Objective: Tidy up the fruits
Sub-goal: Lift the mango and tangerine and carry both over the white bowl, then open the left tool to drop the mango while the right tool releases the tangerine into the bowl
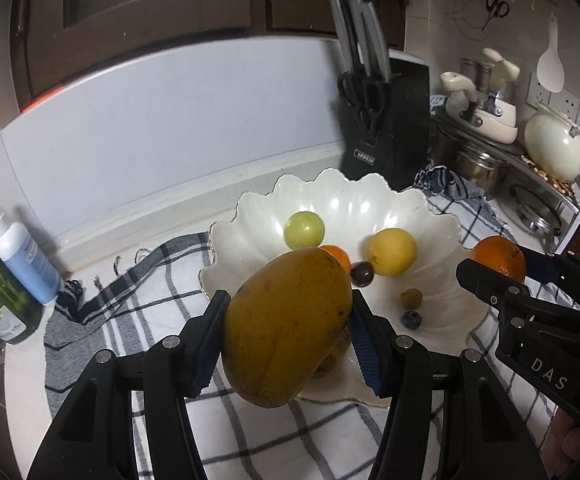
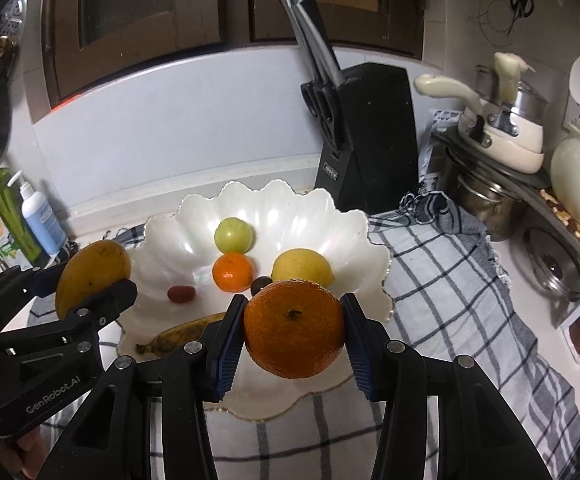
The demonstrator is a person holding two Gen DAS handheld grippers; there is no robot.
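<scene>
Clamped in the left gripper [image 1: 286,332] is a mango [image 1: 288,328]; an orange [image 2: 294,328] is gripped by the right gripper [image 2: 294,334], marked "DAS". Both are held above the white scalloped bowl [image 2: 353,236]. "GenRobot.AI" is printed on the left one.

Both wrist cameras look steeply down, close; both share the scalloped bowl [image 1: 250,216].
</scene>
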